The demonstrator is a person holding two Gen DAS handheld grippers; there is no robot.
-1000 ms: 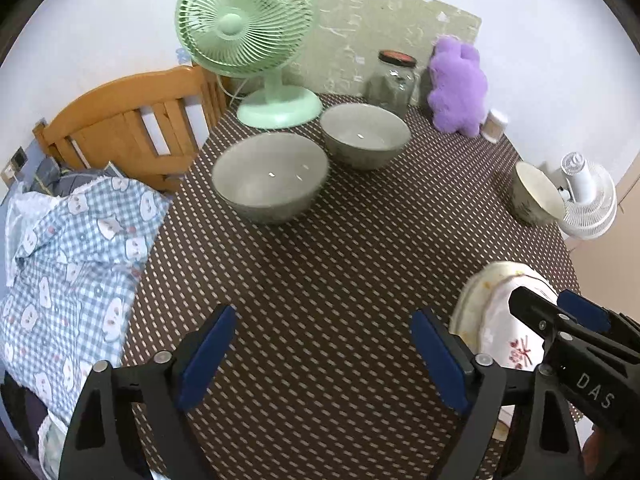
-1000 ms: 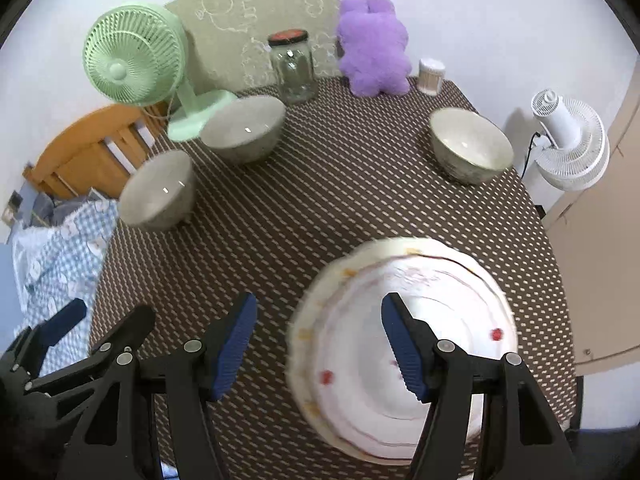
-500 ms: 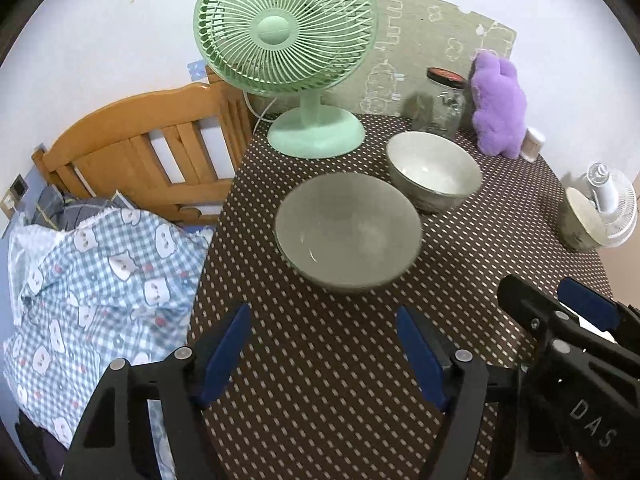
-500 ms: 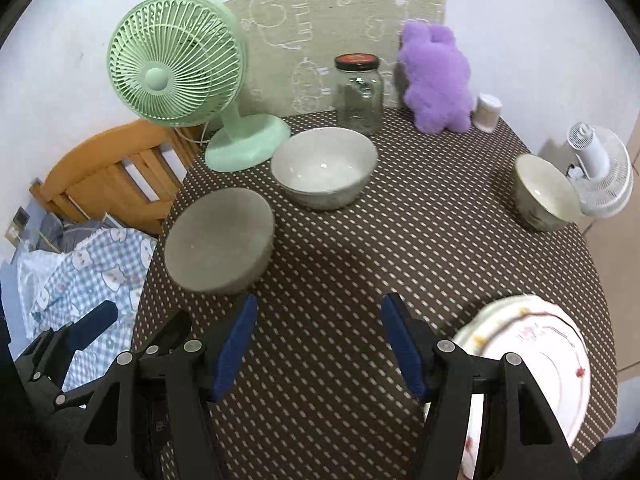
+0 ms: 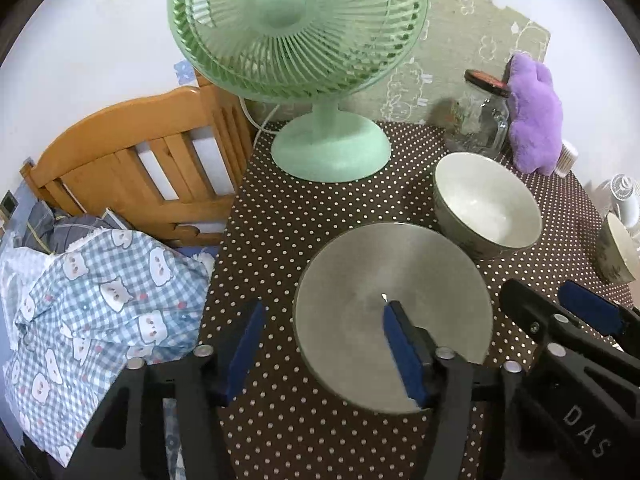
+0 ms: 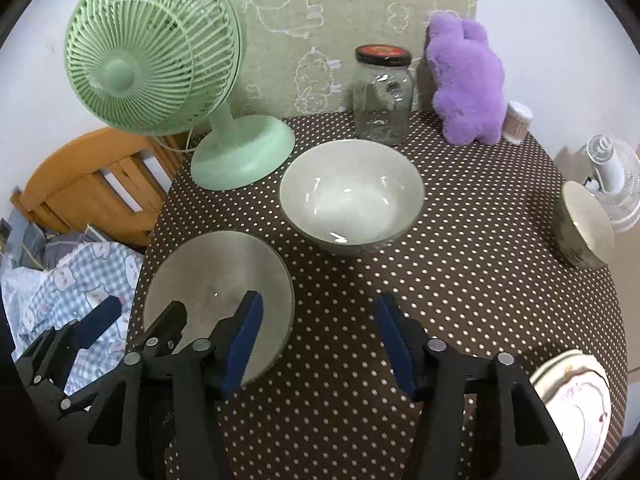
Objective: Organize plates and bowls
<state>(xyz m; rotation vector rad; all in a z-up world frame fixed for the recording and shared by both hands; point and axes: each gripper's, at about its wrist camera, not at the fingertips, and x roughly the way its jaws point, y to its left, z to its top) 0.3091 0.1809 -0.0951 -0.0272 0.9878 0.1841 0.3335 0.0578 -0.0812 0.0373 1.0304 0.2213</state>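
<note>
A grey-green bowl [image 5: 360, 300] [image 6: 208, 276] stands near the left edge of the round dotted table [image 5: 312, 216]. My left gripper [image 5: 322, 344] [image 6: 134, 318] straddles the bowl's left rim, one pad outside and one over the inside. Its jaws are closing and the pads stand clear of the rim. My right gripper [image 6: 318, 340] [image 5: 564, 314] hovers just right of this bowl, jaws closing over bare cloth, its left finger overlapping the rim in its own view. A paler bowl [image 5: 488, 208] [image 6: 352, 204] sits behind. A small bowl [image 6: 584, 228] is at the right edge, and stacked floral plates [image 6: 572, 400] lie front right.
A green desk fan [image 5: 304, 40] [image 6: 156, 64], a glass jar [image 6: 382, 96], a purple plush [image 6: 468, 80] and a small tub [image 6: 518, 116] line the back. A white fan [image 6: 612, 176] stands off the right edge. A wooden bed frame [image 5: 132, 152] and checked cloth [image 5: 100, 300] lie left.
Both grippers have travelled from the floral plates across the table to the grey-green bowl. Both pairs of jaws have narrowed. The plates have slid to the right view's lower right corner.
</note>
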